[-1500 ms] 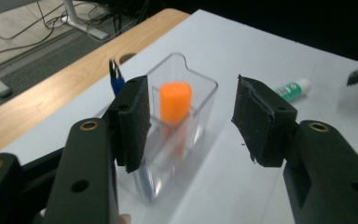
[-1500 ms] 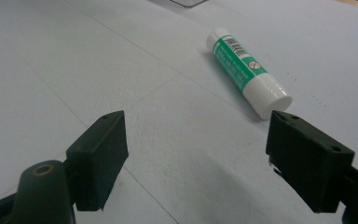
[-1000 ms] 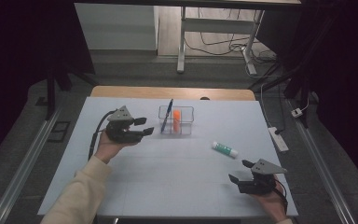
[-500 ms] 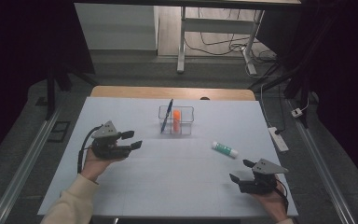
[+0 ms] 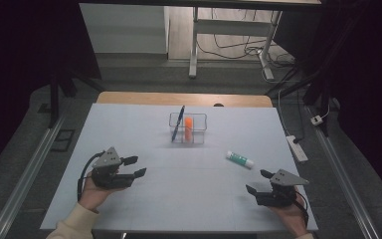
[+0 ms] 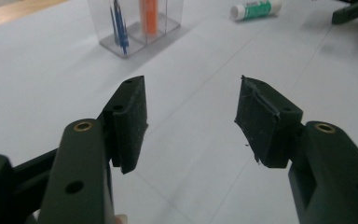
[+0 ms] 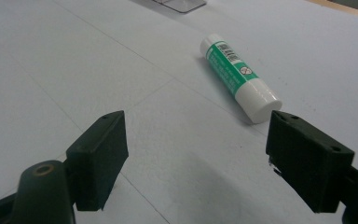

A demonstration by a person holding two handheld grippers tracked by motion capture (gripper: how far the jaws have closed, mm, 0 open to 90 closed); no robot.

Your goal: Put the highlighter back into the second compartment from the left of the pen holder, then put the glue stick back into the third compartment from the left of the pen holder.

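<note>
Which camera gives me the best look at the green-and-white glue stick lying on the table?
The right gripper view: the green-and-white glue stick lies close ahead of the open jaws, label and barcode visible. The high view shows it small, lying beyond the right gripper. The left gripper view catches it far off near the top edge.

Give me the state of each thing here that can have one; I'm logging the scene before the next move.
left gripper: open, empty, low over the table.
right gripper: open, empty, jaws pointed toward the glue stick.
glue stick: capped, lying on its side on the table, untouched.
clear organizer: upright, holding two items.
blue pen: standing tilted in the organizer.
orange marker: standing upright in the organizer.
</note>
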